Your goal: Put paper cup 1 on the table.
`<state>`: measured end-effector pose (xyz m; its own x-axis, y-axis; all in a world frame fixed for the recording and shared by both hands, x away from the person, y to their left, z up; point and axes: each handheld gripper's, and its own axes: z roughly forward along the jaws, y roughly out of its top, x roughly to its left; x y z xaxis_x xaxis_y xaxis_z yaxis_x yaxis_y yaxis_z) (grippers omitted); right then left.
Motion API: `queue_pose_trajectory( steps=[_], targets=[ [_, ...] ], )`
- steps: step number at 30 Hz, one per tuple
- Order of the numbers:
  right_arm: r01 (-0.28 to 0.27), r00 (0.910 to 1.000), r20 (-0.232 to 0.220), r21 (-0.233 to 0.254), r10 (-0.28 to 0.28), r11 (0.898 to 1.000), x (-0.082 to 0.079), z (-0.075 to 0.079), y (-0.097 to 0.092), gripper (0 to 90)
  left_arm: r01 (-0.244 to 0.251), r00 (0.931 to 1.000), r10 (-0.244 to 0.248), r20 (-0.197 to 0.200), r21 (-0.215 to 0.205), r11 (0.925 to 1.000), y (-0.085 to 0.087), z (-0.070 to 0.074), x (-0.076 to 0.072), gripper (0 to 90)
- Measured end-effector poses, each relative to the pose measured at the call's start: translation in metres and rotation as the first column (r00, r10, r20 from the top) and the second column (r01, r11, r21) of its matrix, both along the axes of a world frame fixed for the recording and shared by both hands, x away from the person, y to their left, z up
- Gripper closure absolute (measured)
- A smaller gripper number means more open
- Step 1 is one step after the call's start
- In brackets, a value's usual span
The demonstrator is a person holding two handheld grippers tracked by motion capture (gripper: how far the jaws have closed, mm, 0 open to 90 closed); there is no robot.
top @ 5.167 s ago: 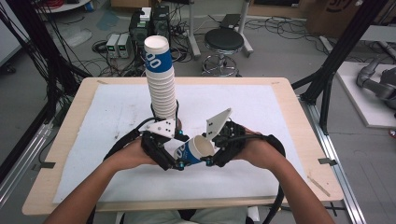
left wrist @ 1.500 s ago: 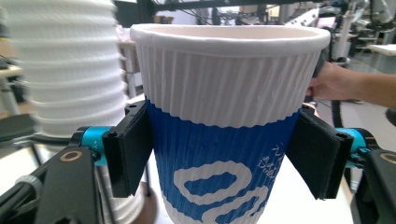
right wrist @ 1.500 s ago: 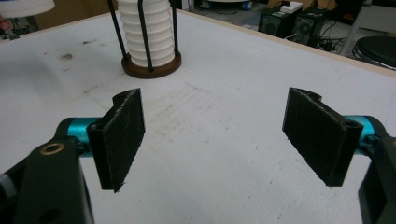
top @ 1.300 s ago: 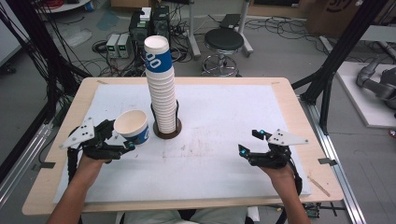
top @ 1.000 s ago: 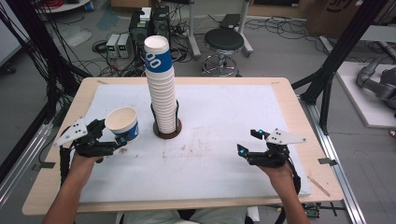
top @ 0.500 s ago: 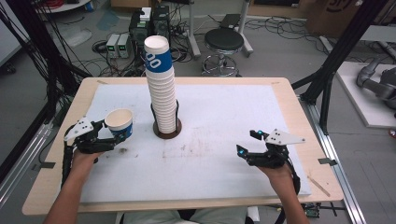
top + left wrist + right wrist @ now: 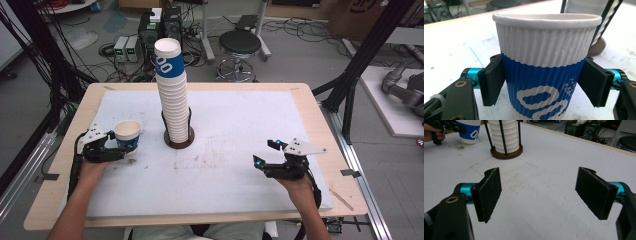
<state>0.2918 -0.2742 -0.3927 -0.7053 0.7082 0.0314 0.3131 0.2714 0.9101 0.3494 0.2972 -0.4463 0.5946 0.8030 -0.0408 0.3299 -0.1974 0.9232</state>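
On the left side of the white surface (image 7: 240,150), my left gripper (image 7: 541,82) has the bumpy paper cup (image 7: 544,72) standing between its jaws, which have just been opening; the flat pads sit just beside its blue band. The high view shows the tall cup stack (image 7: 172,95). My right gripper (image 7: 539,192) is wide open, holding nothing.

The cup (image 7: 544,72) between my pads is ribbed paper, white above and blue below with a white logo. It stands upright and empty at the table's left, mouth up, well left of the cup stack (image 7: 172,95), which stands in its brown-based holder.
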Motion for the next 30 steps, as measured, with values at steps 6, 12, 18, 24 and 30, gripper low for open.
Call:
queue_pose_trajectory(
  steps=[6,12,18,24,30],
  targets=[
    [0.002,1.0,0.005,0.002,-0.002,1.0,-0.001,0.001,-0.001,21.6,-0.009,1.0,0.01,-0.002,0.051,0.9986,-0.003,0.002,-0.007,25.8],
    [0.006,1.0,0.003,0.006,-0.006,1.0,-0.001,0.001,-0.002,21.6,-0.02,0.9996,0.021,-0.017,0.07,0.9974,-0.001,0.002,-0.014,25.3],
    [0.005,1.0,0.006,0.006,-0.005,1.0,-0.001,0.001,-0.002,21.6,-0.027,0.9984,0.03,-0.047,0.058,0.998,0.002,0.0,-0.017,23.9],
    [0.007,1.0,0.005,0.007,-0.007,1.0,0.0,0.001,-0.002,21.6,-0.028,0.9958,0.032,-0.085,0.049,0.9984,0.002,-0.001,-0.019,17.3],
    [0.016,0.9999,0.004,0.013,-0.016,1.0,-0.001,0.001,-0.005,21.6,-0.039,0.9879,0.042,-0.149,0.023,0.999,0.008,0.003,-0.034,16.9]
  ],
)
